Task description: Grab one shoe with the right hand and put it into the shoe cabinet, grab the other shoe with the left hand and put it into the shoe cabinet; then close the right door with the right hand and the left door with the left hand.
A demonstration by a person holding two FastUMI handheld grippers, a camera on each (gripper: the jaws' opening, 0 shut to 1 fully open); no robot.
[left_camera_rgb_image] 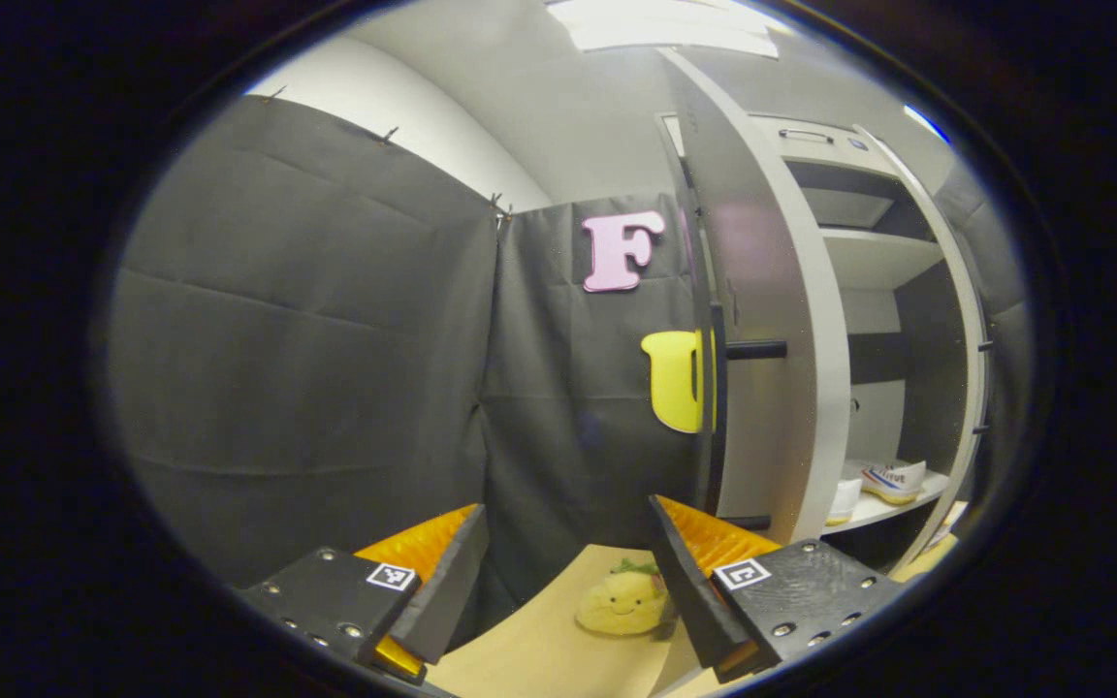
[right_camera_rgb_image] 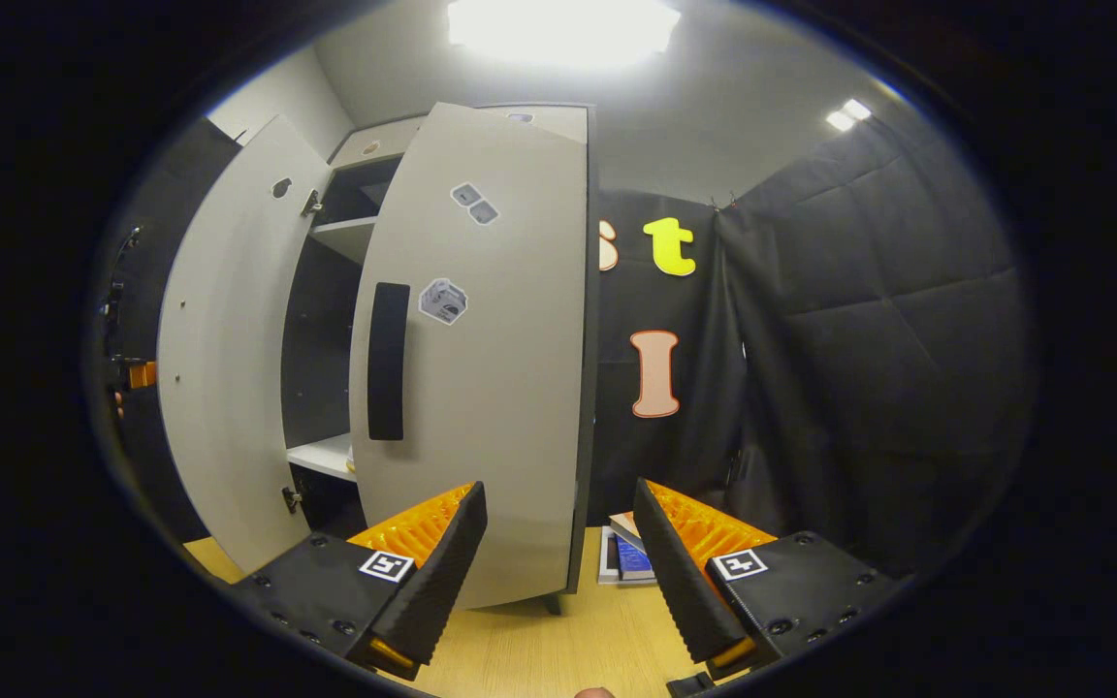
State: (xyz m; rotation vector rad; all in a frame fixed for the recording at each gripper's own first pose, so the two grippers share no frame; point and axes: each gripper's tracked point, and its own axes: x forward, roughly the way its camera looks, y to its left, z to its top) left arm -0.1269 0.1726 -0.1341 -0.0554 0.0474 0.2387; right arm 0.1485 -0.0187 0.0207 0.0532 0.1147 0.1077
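Observation:
In the left gripper view the shoe cabinet (left_camera_rgb_image: 883, 257) stands at the right, and a white shoe (left_camera_rgb_image: 893, 480) with a second shoe (left_camera_rgb_image: 845, 499) beside it rests on its lower shelf. The left door (left_camera_rgb_image: 762, 291) stands open, with its black handle (left_camera_rgb_image: 757, 349) sticking out. My left gripper (left_camera_rgb_image: 566, 506) is open and holds nothing, short of that door. In the right gripper view the right door (right_camera_rgb_image: 491, 388) is swung partway, its black handle (right_camera_rgb_image: 389, 359) facing me. The left door (right_camera_rgb_image: 229, 368) stands open beyond it. My right gripper (right_camera_rgb_image: 558, 490) is open, close to the right door.
A yellow plush toy (left_camera_rgb_image: 622, 601) lies on the wooden floor (left_camera_rgb_image: 539, 650) below the left gripper. A small stack of books (right_camera_rgb_image: 628, 557) sits on the floor by the cabinet's right side. Black cloth walls close in the booth on both sides.

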